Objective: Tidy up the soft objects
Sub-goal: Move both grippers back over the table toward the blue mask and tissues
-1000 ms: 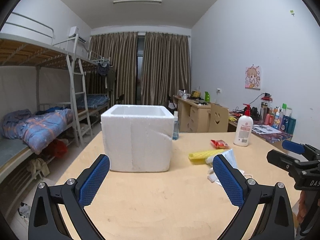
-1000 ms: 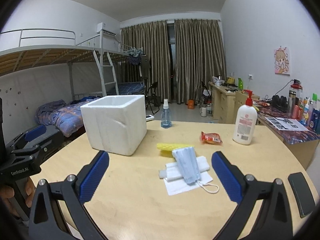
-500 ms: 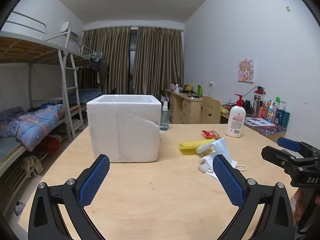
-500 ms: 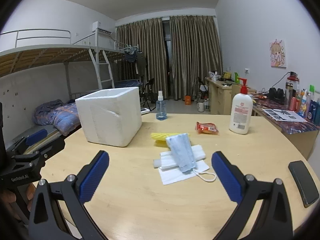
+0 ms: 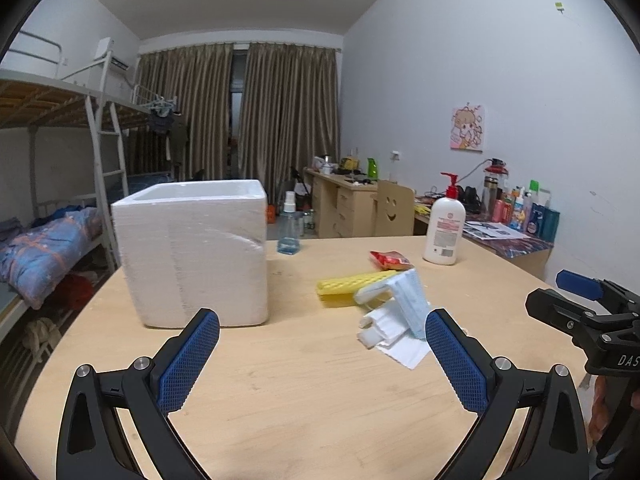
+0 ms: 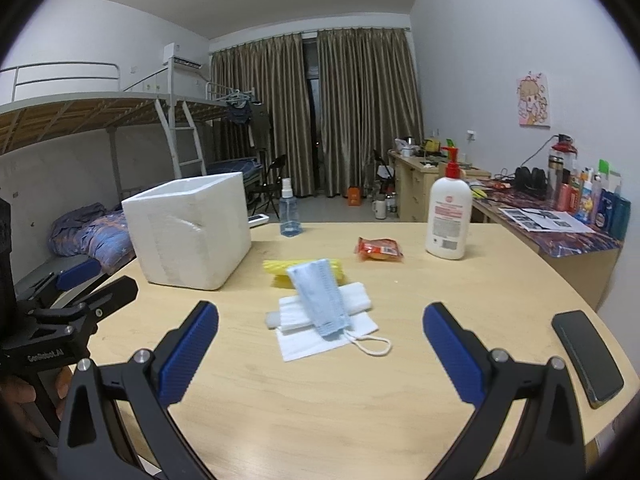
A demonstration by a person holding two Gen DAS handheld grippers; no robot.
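Note:
A white foam box [image 5: 196,252] [image 6: 192,228] stands on the wooden table [image 5: 320,392], open at the top. To its right lie a yellow sponge [image 5: 352,286] [image 6: 280,270], a light blue face mask [image 5: 410,300] [image 6: 320,300] draped over a white folded cloth [image 6: 352,298] and a white tissue sheet [image 6: 316,344]. My left gripper [image 5: 320,364] is open above the bare table, between the box and the pile. My right gripper [image 6: 320,352] is open, hovering just in front of the mask and tissue. Neither holds anything.
A red snack packet [image 6: 378,249], a white lotion pump bottle [image 6: 448,216] and a small spray bottle [image 6: 290,214] stand further back. A black phone [image 6: 586,356] lies at the table's right edge. A bunk bed stands left, cluttered desks right.
Both grippers have shifted slightly over the table and lowered; the foam box and pile appear closer and more central. Both remain open, and nothing on the table has moved.

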